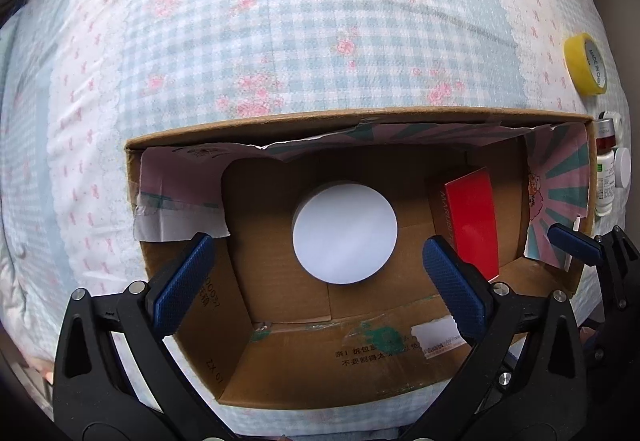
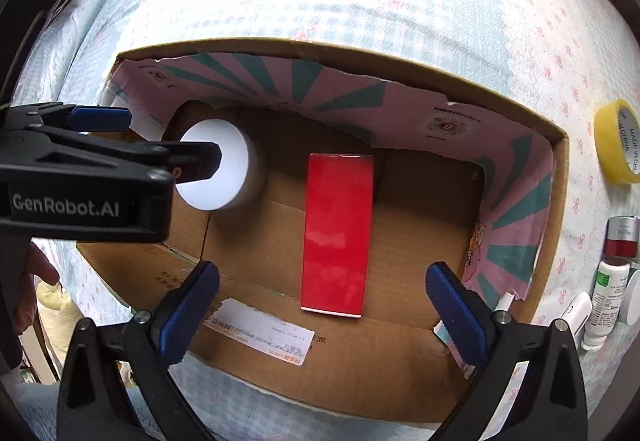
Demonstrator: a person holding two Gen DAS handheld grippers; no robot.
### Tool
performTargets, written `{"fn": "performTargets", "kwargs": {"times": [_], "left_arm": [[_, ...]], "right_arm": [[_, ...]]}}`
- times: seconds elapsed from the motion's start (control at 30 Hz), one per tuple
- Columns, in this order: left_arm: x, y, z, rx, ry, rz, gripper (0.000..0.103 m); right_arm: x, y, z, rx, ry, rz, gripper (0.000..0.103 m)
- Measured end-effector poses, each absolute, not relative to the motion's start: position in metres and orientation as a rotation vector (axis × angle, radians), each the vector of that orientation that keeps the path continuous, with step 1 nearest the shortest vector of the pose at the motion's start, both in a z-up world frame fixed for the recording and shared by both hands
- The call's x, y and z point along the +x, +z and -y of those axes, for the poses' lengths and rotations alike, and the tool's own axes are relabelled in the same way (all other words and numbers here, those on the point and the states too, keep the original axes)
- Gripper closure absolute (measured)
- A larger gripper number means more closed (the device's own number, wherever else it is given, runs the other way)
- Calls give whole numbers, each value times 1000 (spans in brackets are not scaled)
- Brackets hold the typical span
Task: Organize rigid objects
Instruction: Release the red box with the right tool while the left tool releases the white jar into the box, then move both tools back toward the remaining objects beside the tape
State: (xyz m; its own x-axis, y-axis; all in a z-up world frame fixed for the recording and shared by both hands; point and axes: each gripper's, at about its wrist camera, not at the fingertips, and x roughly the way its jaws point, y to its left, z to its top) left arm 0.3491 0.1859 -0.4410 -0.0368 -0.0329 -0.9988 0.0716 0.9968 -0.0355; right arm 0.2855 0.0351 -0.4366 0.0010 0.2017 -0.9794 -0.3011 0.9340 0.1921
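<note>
Both grippers, left [image 1: 316,281] and right [image 2: 322,307], fingers spread and empty, above the cardboard box [image 2: 360,381] holding white jar [image 1: 345,233] and red box [image 2: 338,233]; next, fetch bottles [image 2: 606,301] near the bed's right edge.

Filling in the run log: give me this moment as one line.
left claw: open, above white jar | right claw: open, above red box | both lie in cardboard box | tape roll outside

Your left wrist camera looks almost straight down into the box [image 1: 360,373] from close above its left part, over the white jar [image 1: 345,233]. Your right wrist camera also faces steeply down, close over the red pack [image 2: 338,233] mid-box. Both views share the box interior, jar, pack, and the tape [image 1: 586,64] right of the box.
</note>
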Motion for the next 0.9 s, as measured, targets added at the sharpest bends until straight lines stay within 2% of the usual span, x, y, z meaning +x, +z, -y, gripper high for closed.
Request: {"fn": "performTargets", "kwargs": {"times": [0.3,0.6,0.9], "left_arm": [[325,-400,-196,4,-68,-1527,0],[282,-316,-211,1,-49,-1408,0],[228,-238,-213,-23,-109,-1281,0]], "right_arm": [[271,-400,-24,-43,348,-1455,0],[243,-354,-37,-54,316,-1410,0],[188,-285,-16,13,180,-1320,0]]}}
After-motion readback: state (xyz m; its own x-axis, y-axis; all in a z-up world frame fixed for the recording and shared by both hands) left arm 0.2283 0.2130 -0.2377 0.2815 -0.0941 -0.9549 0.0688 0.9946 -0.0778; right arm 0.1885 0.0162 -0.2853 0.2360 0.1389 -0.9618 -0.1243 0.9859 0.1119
